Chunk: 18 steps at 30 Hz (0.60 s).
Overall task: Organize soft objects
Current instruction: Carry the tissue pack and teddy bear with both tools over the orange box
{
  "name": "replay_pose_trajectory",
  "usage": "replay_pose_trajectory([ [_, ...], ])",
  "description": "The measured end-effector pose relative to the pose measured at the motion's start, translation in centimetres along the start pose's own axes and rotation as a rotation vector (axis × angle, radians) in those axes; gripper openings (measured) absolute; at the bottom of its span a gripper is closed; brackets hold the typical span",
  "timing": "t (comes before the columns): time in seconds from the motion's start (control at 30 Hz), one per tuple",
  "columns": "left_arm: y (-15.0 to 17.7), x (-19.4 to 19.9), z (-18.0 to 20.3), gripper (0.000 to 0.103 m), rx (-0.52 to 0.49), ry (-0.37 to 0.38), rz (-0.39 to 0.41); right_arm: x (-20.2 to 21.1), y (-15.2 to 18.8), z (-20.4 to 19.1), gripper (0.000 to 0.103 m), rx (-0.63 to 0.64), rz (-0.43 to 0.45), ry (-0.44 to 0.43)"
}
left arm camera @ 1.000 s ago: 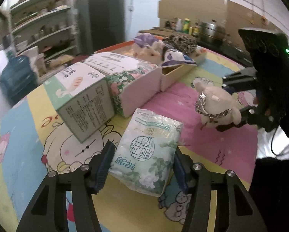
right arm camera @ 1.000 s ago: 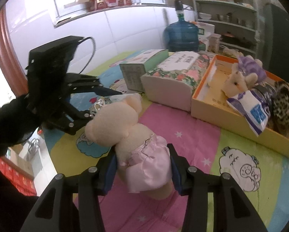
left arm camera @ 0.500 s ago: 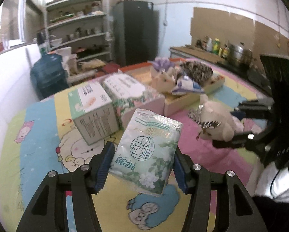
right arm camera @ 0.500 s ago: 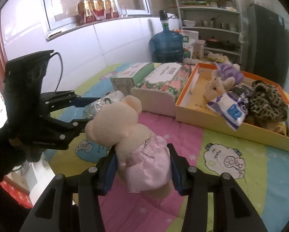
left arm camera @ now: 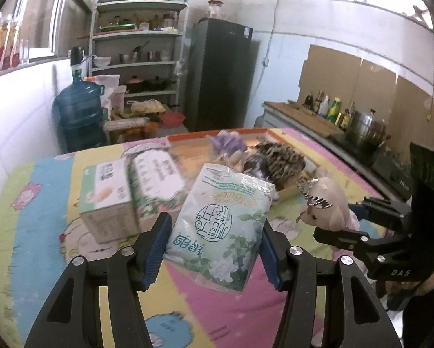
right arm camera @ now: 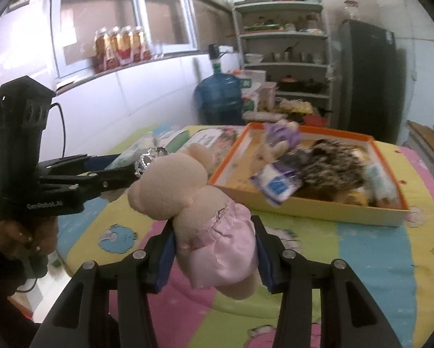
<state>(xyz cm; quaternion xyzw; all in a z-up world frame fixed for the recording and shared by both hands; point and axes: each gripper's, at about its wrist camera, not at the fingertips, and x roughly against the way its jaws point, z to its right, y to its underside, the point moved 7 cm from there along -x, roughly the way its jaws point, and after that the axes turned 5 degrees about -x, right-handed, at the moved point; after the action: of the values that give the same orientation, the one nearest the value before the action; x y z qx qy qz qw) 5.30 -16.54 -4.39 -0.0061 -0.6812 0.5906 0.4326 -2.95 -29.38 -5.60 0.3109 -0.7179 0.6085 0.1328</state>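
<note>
My left gripper [left arm camera: 215, 246] is shut on a soft tissue pack [left arm camera: 219, 226] with green and white flower print, held above the table. My right gripper [right arm camera: 214, 252] is shut on a beige plush bear [right arm camera: 193, 191] in a pink skirt, with a small silver crown [right arm camera: 147, 159] on its head. The same bear [left arm camera: 327, 206] shows at the right of the left wrist view, and the left gripper's black body [right arm camera: 60, 185] at the left of the right wrist view. An orange tray [right arm camera: 312, 208] beyond holds a purple plush [right arm camera: 280, 133], a leopard-print item [right arm camera: 330, 159] and a blue-white packet [right arm camera: 277, 182].
Two tissue boxes [left arm camera: 109, 197] [left arm camera: 156, 177] stand on the cartoon-print tablecloth [left arm camera: 34, 191] left of the tray. Behind the table are a water jug [left arm camera: 79, 116], a shelf rack [left arm camera: 135, 55] and a dark fridge [left arm camera: 219, 72]. A counter with bottles and a pot [left arm camera: 364, 127] runs along the right.
Both grippers have risen with their loads; the tissue pack has come up off the table. The views have tilted up to show more of the room, and the left view has rolled level.
</note>
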Motion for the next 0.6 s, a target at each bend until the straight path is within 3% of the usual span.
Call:
replay_pose_trajectory([
  [0.6,-5.6,-5.7,4.7,0.059,0.145,0.005,0.071,3.1,-3.6,10.4,0.049,-0.084,0.118,0.136],
])
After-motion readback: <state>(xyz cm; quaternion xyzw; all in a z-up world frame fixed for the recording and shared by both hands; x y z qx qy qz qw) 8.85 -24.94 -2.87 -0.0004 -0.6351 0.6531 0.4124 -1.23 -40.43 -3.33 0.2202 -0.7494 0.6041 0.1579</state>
